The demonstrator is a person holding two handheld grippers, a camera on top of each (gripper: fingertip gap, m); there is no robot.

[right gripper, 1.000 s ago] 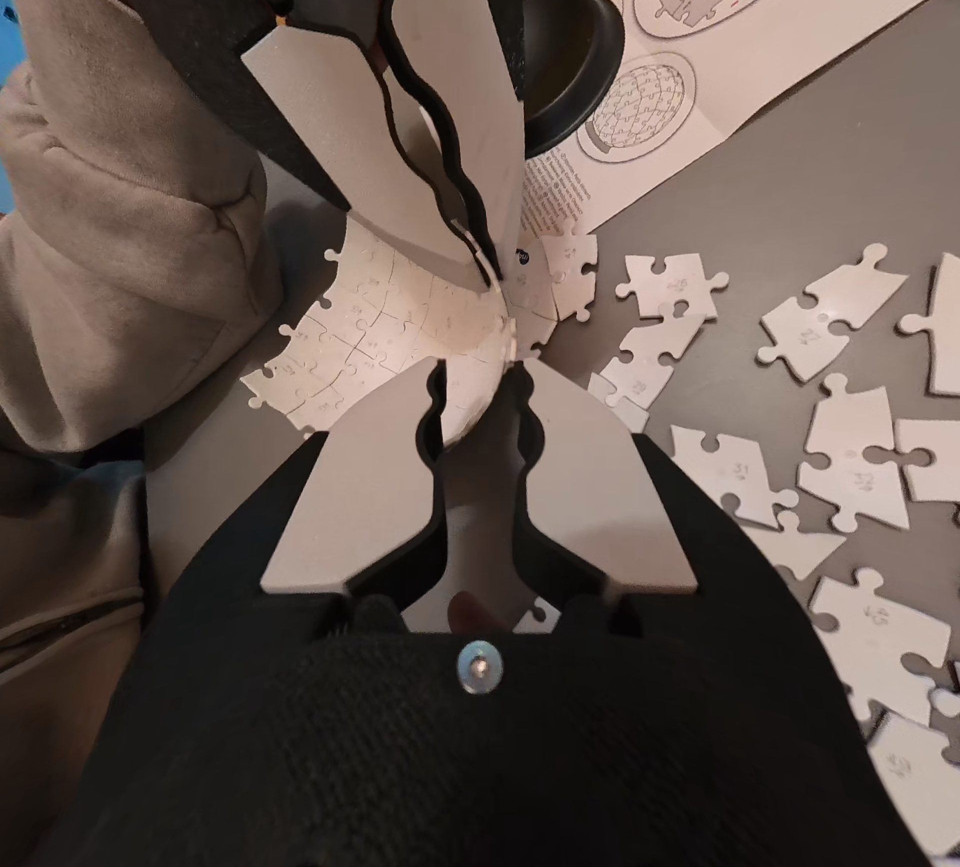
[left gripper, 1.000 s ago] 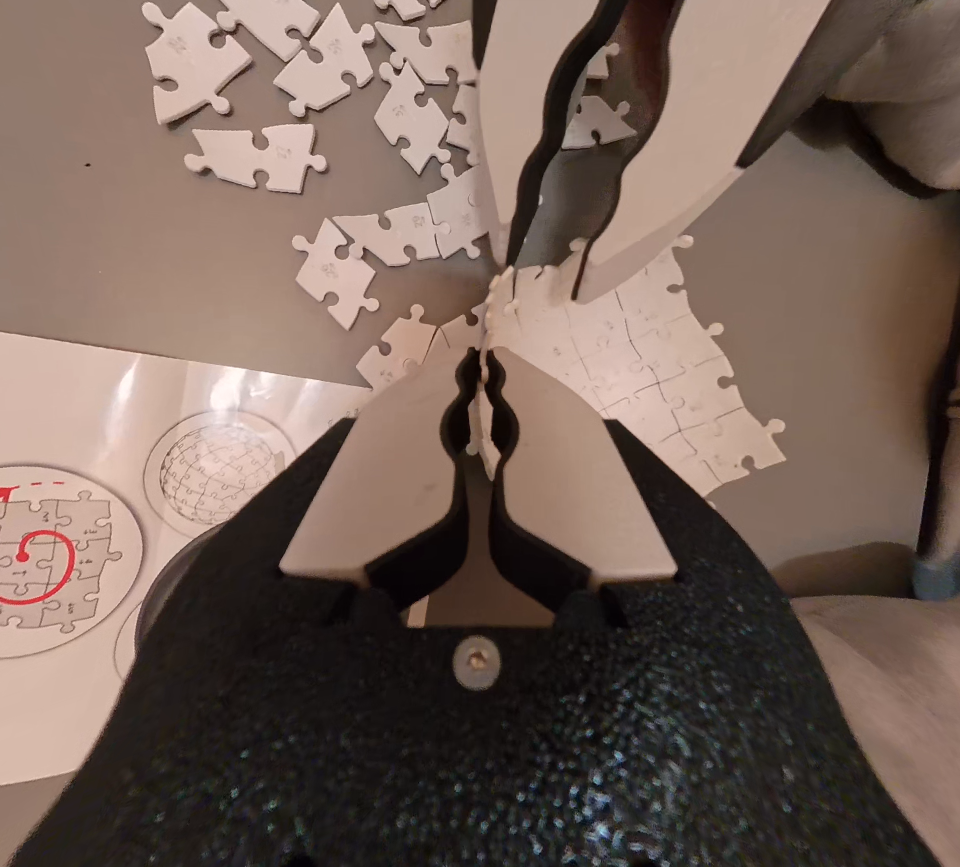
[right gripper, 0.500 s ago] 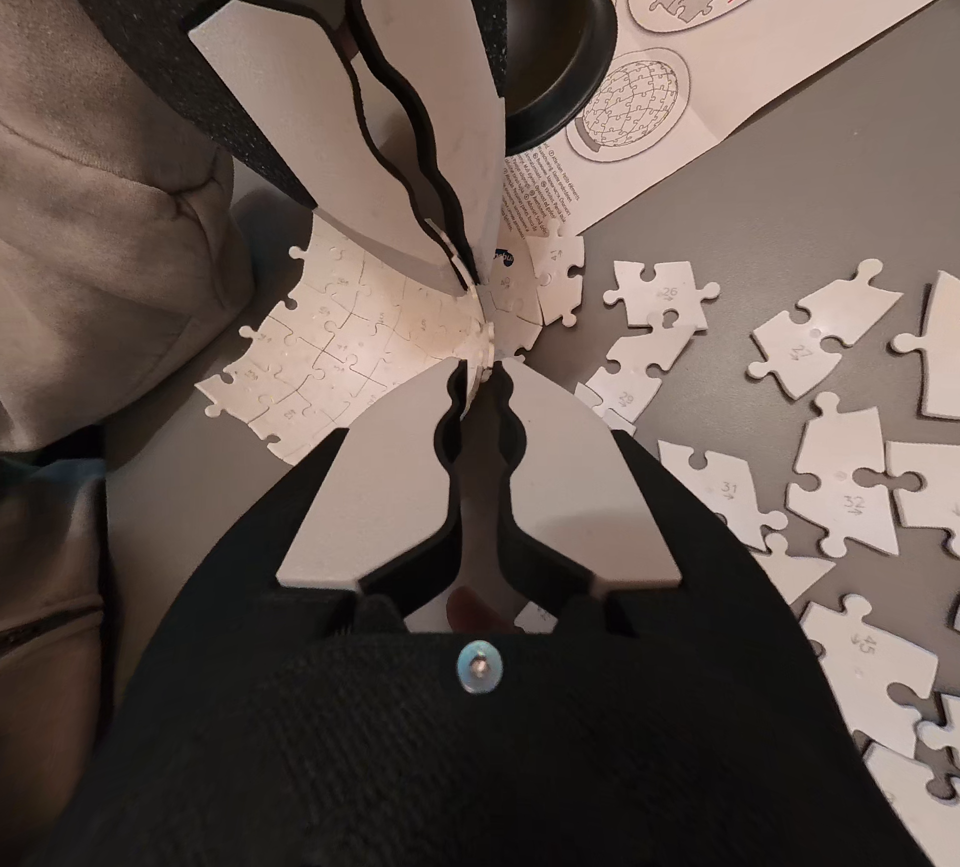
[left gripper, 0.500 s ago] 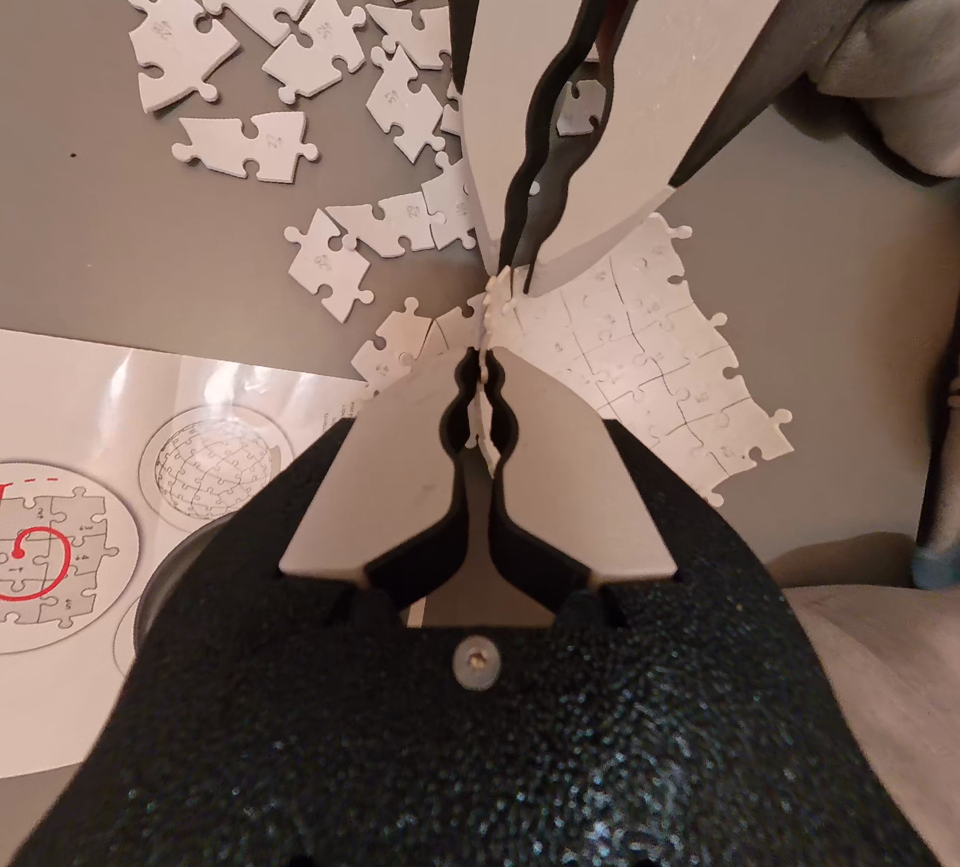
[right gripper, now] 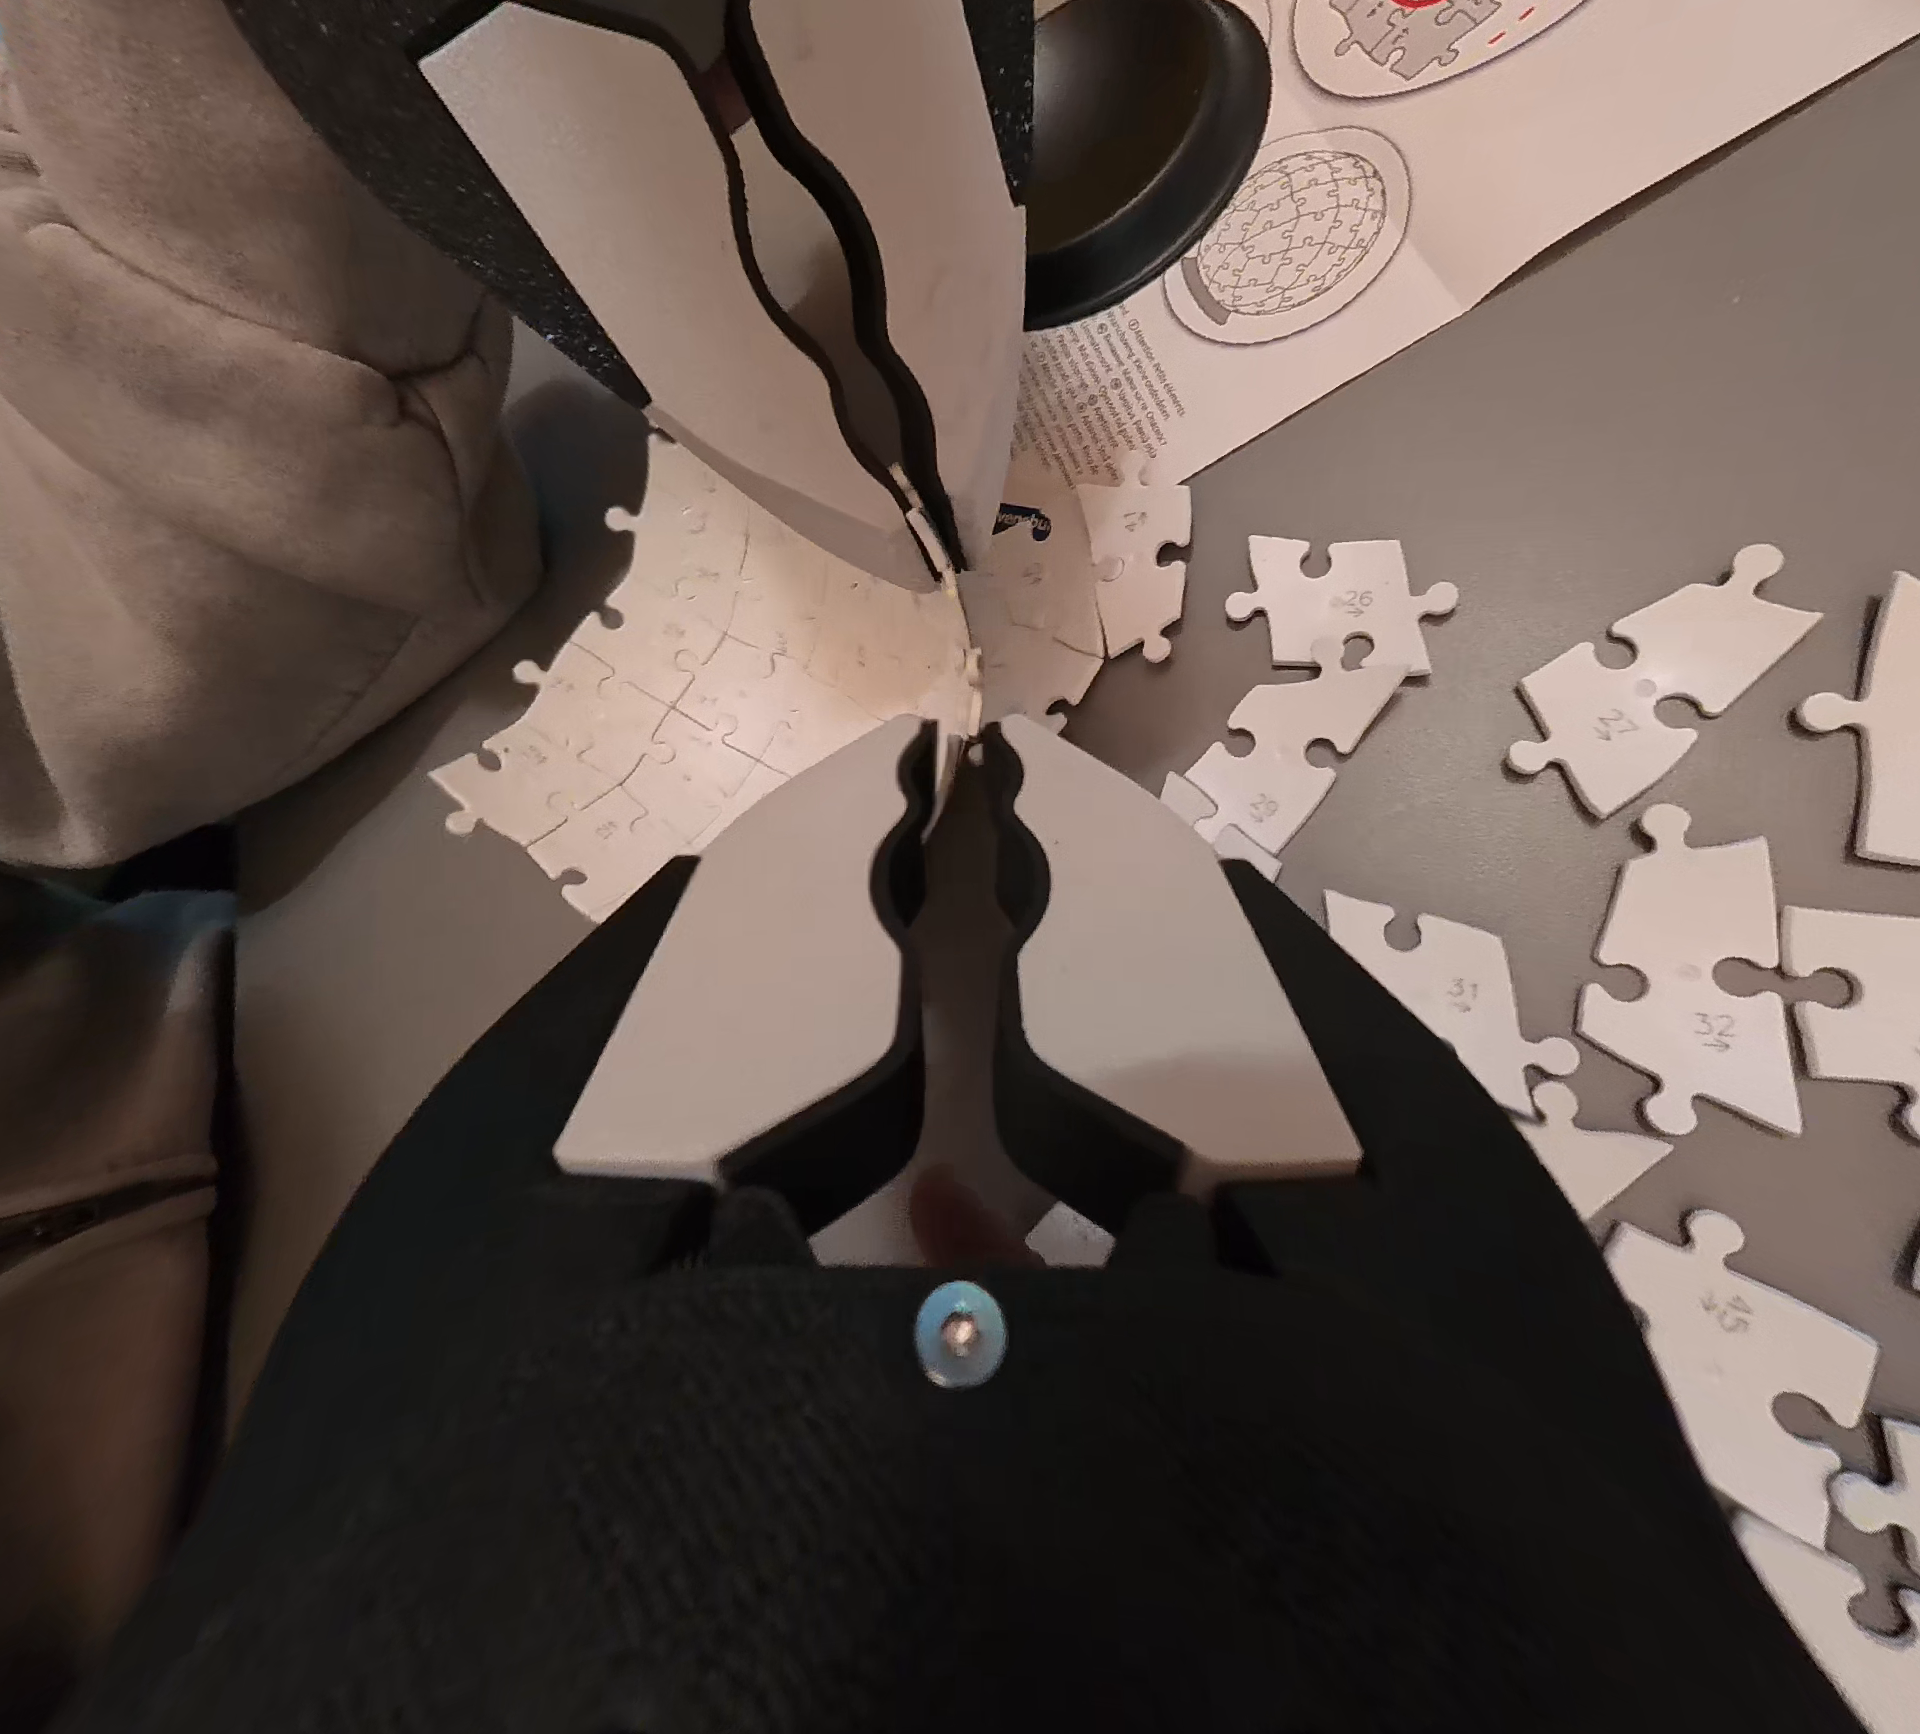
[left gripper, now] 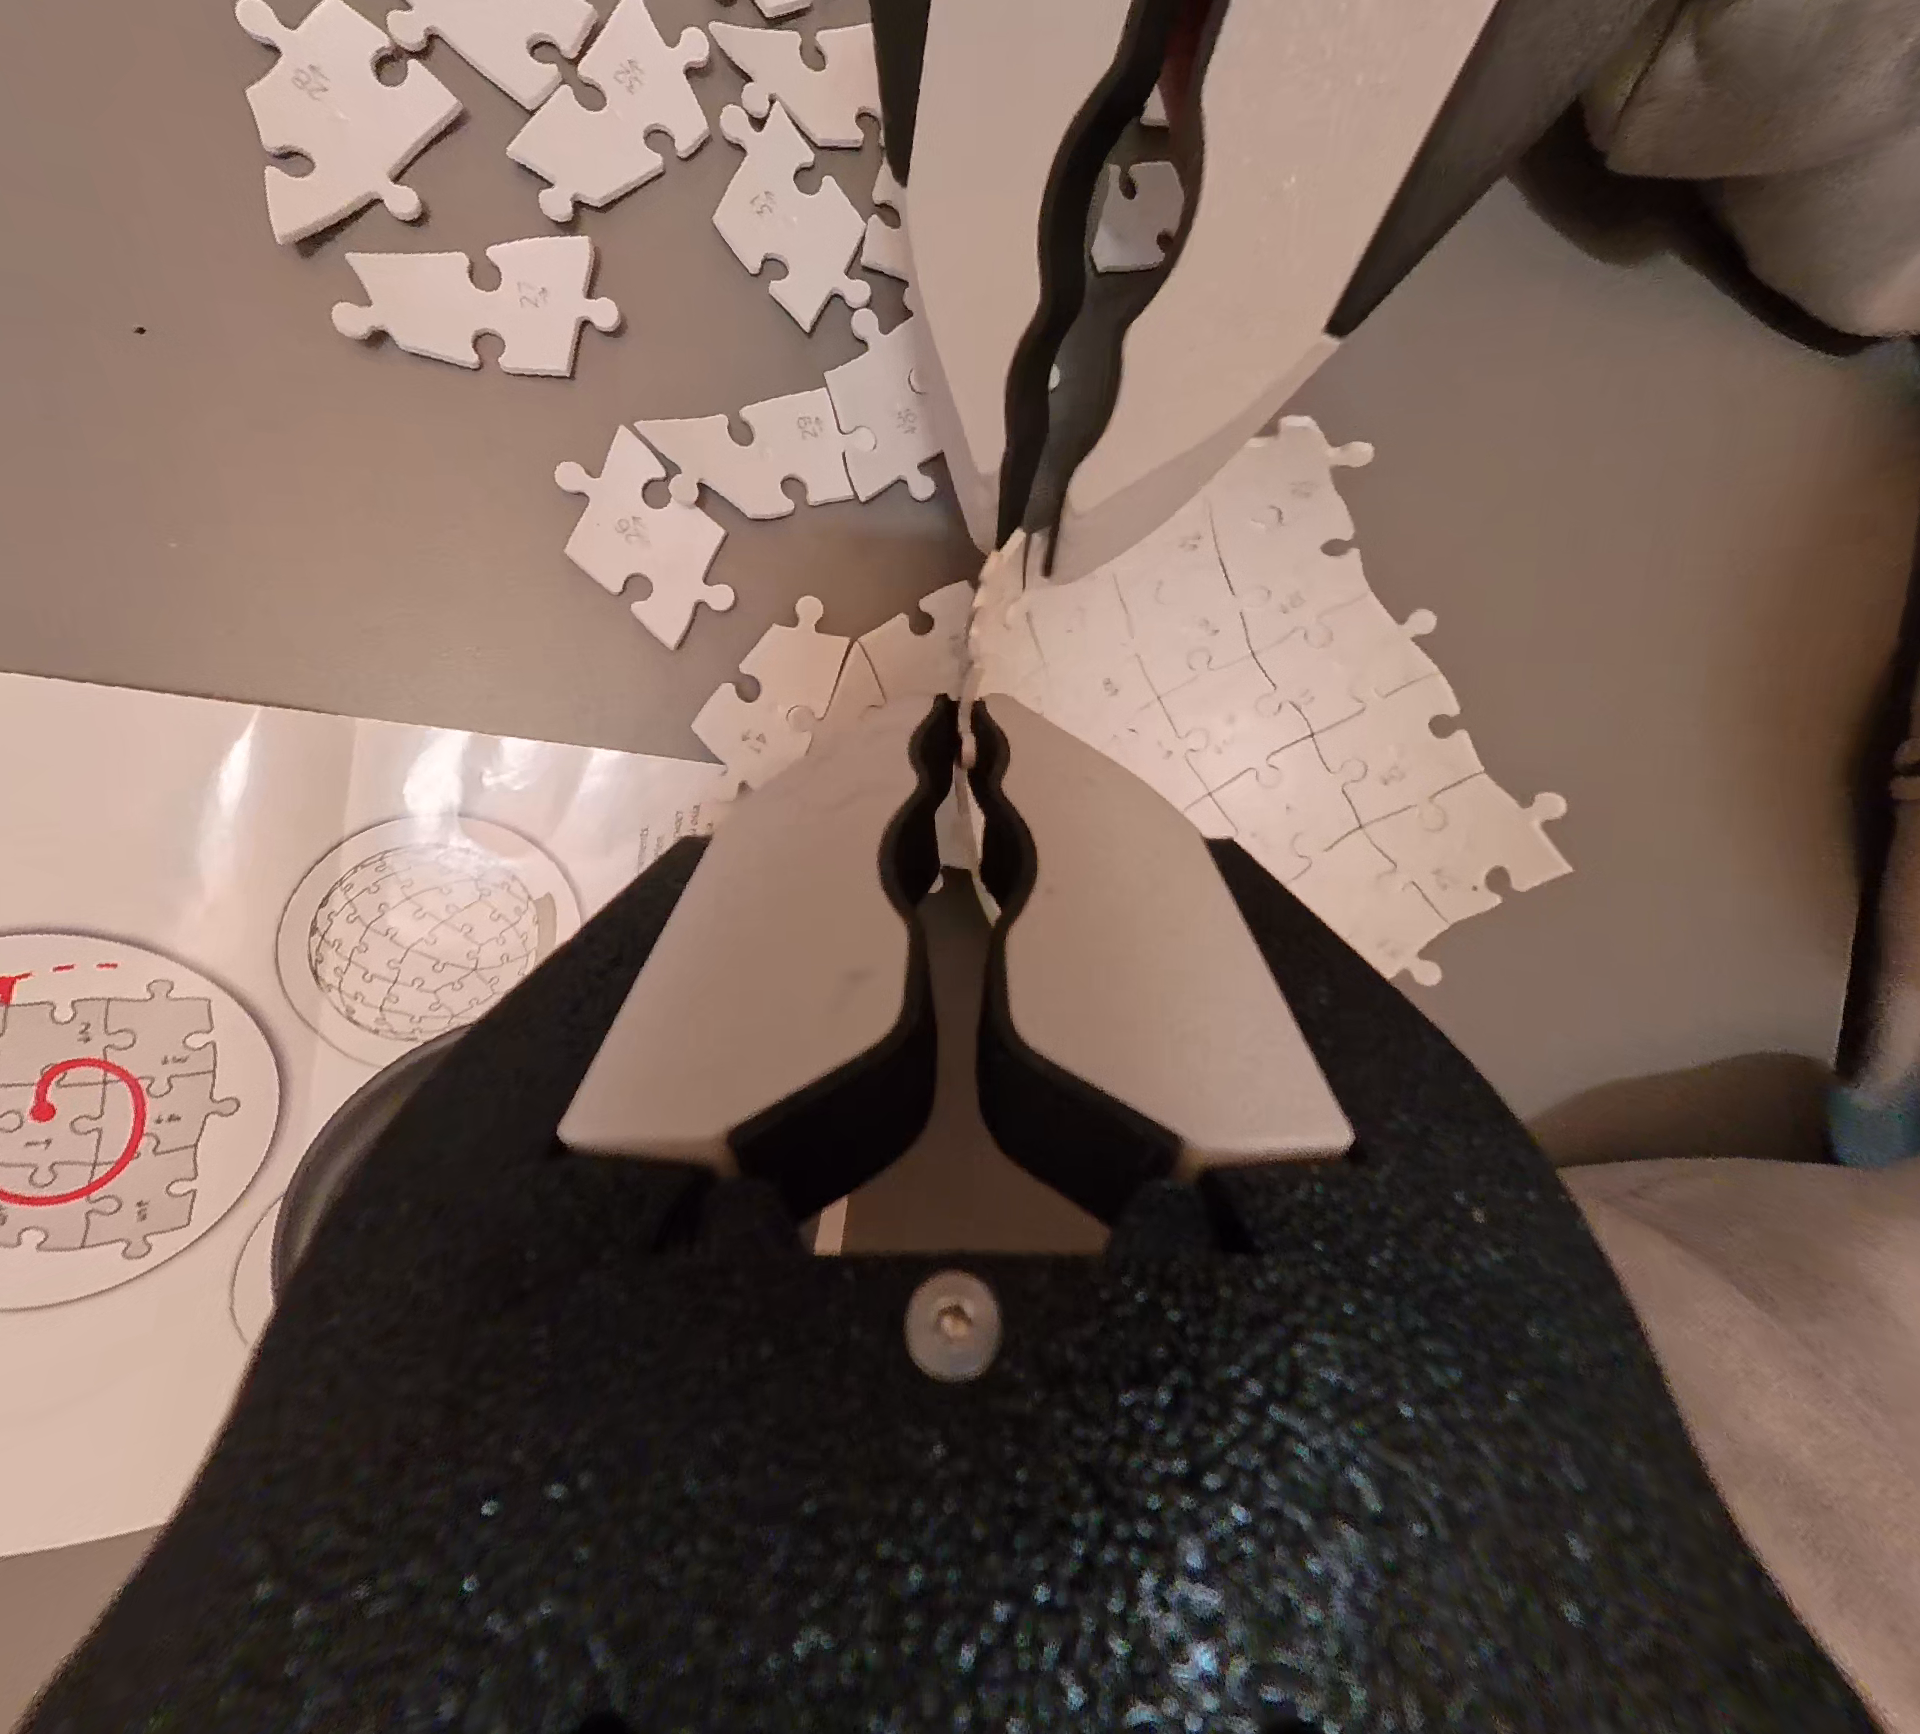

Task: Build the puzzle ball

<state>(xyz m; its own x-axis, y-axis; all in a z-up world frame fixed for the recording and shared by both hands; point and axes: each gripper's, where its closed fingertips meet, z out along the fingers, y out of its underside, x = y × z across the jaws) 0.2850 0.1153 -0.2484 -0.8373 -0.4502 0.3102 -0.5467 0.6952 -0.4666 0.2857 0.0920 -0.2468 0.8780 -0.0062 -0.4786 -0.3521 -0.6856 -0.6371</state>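
- While both grippers meet over the grey worktop [left gripper: 260, 479], the left gripper [left gripper: 961, 718] has its jaws pressed together on the edge of the curved puzzle section [left gripper: 1309, 708], a thin white rim showing between the pads
- From the far side, the right gripper [right gripper: 961, 744] pinches the same edge, its jaws nearly touching around the white rim
- In the right wrist view the curved puzzle section [right gripper: 686, 697] fans out to the left of the pinch point as a bowl-like shell of joined white pieces, held up between the two tools; whether its lower edge touches the worktop cannot be told
- A smaller flap of joined pieces [right gripper: 1132, 562] spreads to the other side of the pinch, just beside the instruction sheet [right gripper: 1558, 157]
- Loose puzzle pieces [left gripper: 540, 292] lie scattered flat on the worktop, some overlapping, each with a small marking on its blank side
- A black round stand [right gripper: 1143, 126] sits on the instruction sheet; its shallow dish holds nothing that can be seen, and part of it is hidden behind the left gripper
- A grey sleeve [right gripper: 208, 437] fills the left side of the right wrist view
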